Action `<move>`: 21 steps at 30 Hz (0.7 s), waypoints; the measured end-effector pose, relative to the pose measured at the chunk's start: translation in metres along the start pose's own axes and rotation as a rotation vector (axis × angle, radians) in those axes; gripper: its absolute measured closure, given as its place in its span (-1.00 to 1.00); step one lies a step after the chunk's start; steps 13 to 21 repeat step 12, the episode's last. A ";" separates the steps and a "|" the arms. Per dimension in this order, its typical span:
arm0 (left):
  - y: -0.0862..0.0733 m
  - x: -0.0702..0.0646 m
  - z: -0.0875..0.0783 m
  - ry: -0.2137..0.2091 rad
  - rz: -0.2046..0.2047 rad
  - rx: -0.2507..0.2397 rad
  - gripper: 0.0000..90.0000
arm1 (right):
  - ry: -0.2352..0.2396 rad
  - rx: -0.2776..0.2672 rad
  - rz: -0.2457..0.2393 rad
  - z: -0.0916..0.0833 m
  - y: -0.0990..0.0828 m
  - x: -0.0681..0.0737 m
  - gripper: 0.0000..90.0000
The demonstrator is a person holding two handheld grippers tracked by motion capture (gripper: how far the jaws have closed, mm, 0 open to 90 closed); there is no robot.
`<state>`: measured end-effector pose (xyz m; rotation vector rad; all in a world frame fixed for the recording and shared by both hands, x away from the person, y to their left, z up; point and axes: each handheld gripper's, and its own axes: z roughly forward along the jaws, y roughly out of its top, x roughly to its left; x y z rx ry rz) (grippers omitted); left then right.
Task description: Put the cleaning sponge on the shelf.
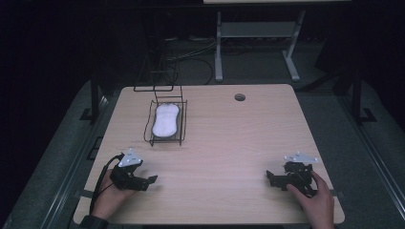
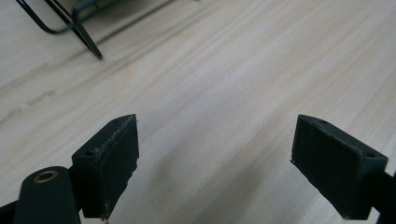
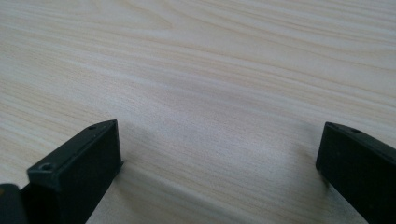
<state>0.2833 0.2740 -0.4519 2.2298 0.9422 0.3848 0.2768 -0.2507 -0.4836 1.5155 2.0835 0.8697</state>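
Note:
A black wire basket point(image 1: 183, 120) stands at the table's back left and holds a white oblong pad point(image 1: 165, 119). My left gripper point(image 1: 152, 181) rests near the front left edge, held by a hand, jaws wide apart over bare wood point(image 2: 215, 140). My right gripper point(image 1: 270, 178) rests near the front right edge in the other hand, jaws also spread wide with nothing between them point(image 3: 219, 149). Both grippers sit well apart from the basket. A corner of the basket's wire point(image 2: 79, 28) shows at the top left of the left gripper view.
The light wooden table point(image 1: 229, 143) has a round cable hole point(image 1: 239, 97) near its back edge. A black wire stand point(image 1: 155, 71) rises behind the basket. A white desk frame point(image 1: 253, 43) stands on the dark floor beyond.

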 end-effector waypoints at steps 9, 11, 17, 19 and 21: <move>-0.007 -0.001 0.010 -0.003 0.009 0.061 -0.69 | 0.000 0.000 0.000 0.000 0.000 0.000 -1.00; -0.008 -0.001 0.011 -0.007 0.008 0.059 -0.71 | 0.000 0.000 0.000 0.000 0.000 0.000 -1.00; -0.009 -0.001 0.011 -0.008 0.007 0.055 -0.71 | 0.000 0.000 0.000 0.000 0.000 0.000 -1.00; -0.009 -0.001 0.011 -0.008 0.007 0.055 -0.71 | 0.000 0.000 0.000 0.000 0.000 0.000 -1.00; -0.009 -0.001 0.011 -0.008 0.007 0.055 -0.71 | 0.000 0.000 0.000 0.000 0.000 0.000 -1.00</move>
